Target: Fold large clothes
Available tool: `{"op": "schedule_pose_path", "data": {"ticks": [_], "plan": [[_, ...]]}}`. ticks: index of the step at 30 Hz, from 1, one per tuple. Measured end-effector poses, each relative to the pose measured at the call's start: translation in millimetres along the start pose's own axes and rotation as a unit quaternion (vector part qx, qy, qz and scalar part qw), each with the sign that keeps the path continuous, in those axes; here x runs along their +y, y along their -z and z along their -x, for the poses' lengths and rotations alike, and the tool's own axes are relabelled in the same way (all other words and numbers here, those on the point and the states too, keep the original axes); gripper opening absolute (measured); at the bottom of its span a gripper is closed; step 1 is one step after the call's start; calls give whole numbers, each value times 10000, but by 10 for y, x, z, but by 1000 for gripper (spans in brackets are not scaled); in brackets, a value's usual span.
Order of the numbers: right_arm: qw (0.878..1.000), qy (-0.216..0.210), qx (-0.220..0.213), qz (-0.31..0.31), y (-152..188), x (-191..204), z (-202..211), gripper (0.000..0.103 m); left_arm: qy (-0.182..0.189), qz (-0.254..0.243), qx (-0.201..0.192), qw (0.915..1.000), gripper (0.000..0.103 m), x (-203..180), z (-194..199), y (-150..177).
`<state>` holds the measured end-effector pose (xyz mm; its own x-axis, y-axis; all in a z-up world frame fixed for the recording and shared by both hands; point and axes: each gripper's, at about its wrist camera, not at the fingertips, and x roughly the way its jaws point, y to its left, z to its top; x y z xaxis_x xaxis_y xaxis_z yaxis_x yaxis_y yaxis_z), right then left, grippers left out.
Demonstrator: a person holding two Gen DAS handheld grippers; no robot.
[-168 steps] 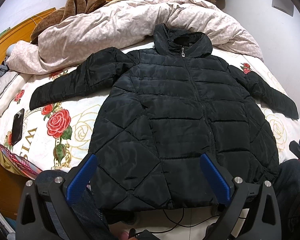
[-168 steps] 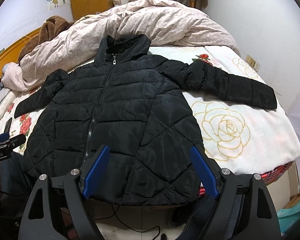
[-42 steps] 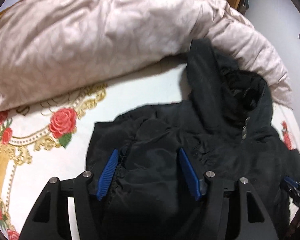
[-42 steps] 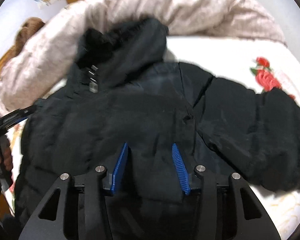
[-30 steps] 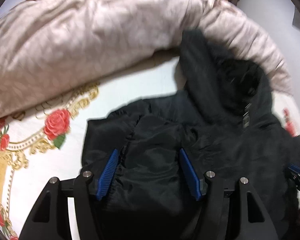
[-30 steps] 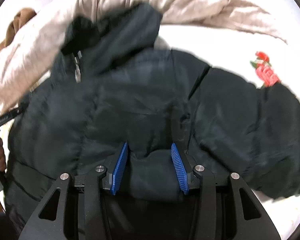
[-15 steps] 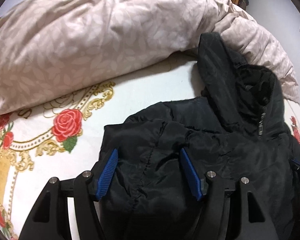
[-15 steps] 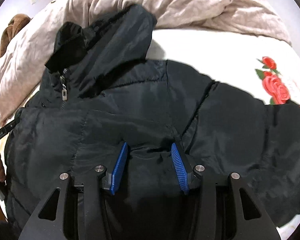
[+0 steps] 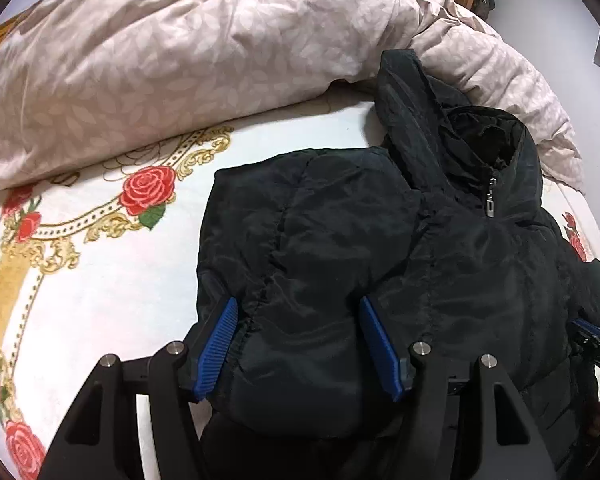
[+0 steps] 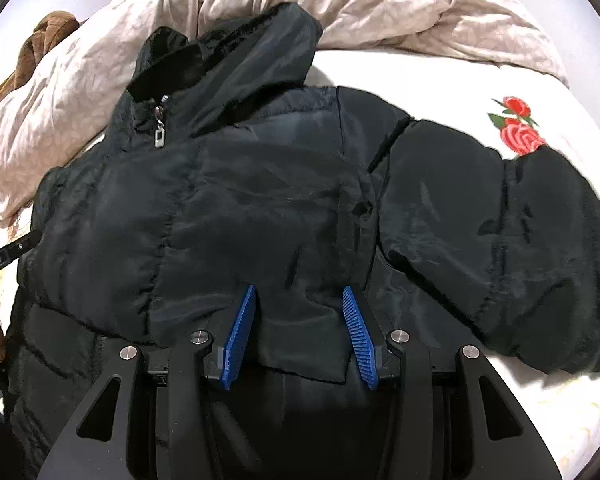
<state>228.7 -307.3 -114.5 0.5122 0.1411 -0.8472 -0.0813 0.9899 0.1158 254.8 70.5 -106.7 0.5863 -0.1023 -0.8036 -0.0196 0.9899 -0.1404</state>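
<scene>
- Left wrist view: the black hooded puffer jacket (image 9: 440, 264) lies zipped and face up on the rose-print bedsheet (image 9: 112, 264), its hood against the pink duvet (image 9: 204, 44). The left gripper (image 9: 296, 344) is half open, with a puffed sleeve cuff bulging between its blue pads (image 9: 216, 344); whether they press the fabric I cannot tell.
- Right wrist view: the right gripper (image 10: 298, 332) is narrower, its pads (image 10: 238, 336) pinching a cuff edge laid on the chest, while the right sleeve (image 10: 500, 236) is bent back toward the body.
- Likely step: laying both sleeves inward across the chest.
- To do it well, set each cuff flat near the zipper pull (image 10: 159, 136), press the trapped air out, then open straight and lift away so the slick shell does not spring back.
</scene>
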Motion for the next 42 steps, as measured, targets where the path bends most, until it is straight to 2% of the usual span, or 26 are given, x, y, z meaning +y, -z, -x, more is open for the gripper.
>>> {"op": "schedule_pose_path", "data": {"ticks": [8, 11, 18, 22, 27, 33, 42], "plan": [[9982, -173, -456, -344, 296, -41, 842, 48, 257, -157, -261, 9992, 65, -200, 742, 291], [9969, -180, -585, -493, 486, -66, 1147, 54, 330, -273, -292, 9987, 65, -371, 1036, 474], [9938, -119, -798, -769, 942, -208, 1737, 56, 603, -544, -336, 9961, 65, -737, 1591, 835], [9926, -109, -847, -867, 1105, -304, 1923, 56, 757, -639, -344, 9945, 66, -899, 1794, 964], [9912, -66, -882, -987, 1226, -429, 2053, 56, 822, -781, -326, 9930, 66, -1071, 1905, 1053], [9876, 39, -916, -1278, 1257, -672, 2077, 56, 836, -880, -281, 9922, 66, -1188, 1853, 1026], [9742, 349, -819, -2075, 1225, -1407, 1813, 56, 744, -991, -263, 9919, 66, -1420, 1521, 793]]}}
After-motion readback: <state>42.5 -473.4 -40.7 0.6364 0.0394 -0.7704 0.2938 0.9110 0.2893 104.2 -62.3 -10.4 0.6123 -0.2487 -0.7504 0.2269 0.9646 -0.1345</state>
